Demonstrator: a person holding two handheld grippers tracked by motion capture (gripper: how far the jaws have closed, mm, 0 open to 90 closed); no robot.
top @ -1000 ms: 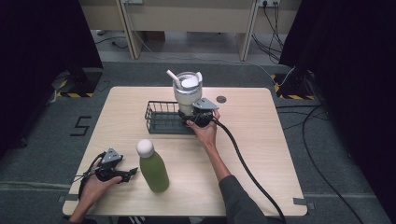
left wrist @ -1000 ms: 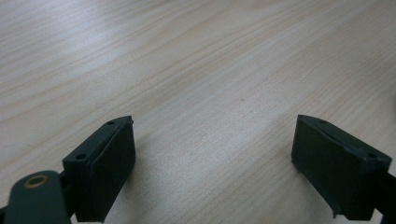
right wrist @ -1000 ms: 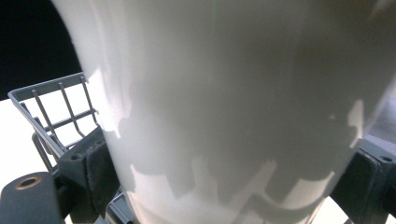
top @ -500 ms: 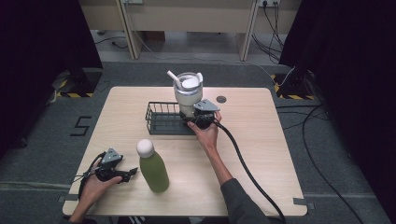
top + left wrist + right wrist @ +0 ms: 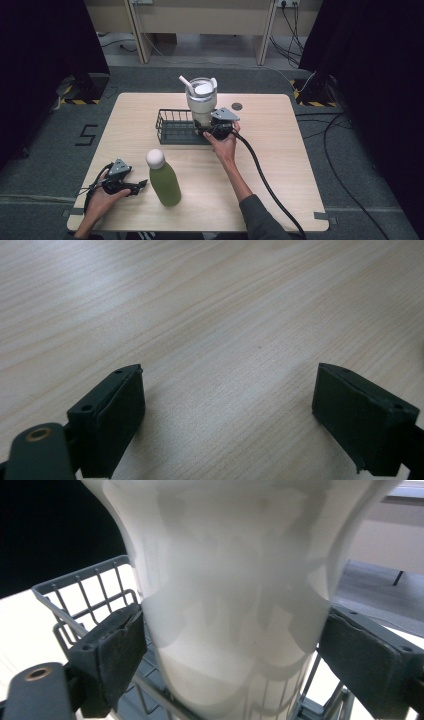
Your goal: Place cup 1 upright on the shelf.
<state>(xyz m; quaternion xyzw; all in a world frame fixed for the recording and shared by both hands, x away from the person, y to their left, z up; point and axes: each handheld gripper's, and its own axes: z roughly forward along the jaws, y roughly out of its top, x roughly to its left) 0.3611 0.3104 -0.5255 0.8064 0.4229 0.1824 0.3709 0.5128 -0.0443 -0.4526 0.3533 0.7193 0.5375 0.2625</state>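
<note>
Tumbler (image 5: 202,102) upright in right tool (image 5: 218,131), seemingly.

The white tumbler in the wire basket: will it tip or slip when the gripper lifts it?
The tumbler is tall and wider at the top, so it probably tips easily. Its wall looks smooth and tapered where the right gripper clamps low, so it may slip. The basket rim could catch it.

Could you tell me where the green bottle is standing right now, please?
In the high view, the green bottle stands upright on the table's near left part, just right of the left gripper and nearer the person than the wire basket.
</note>
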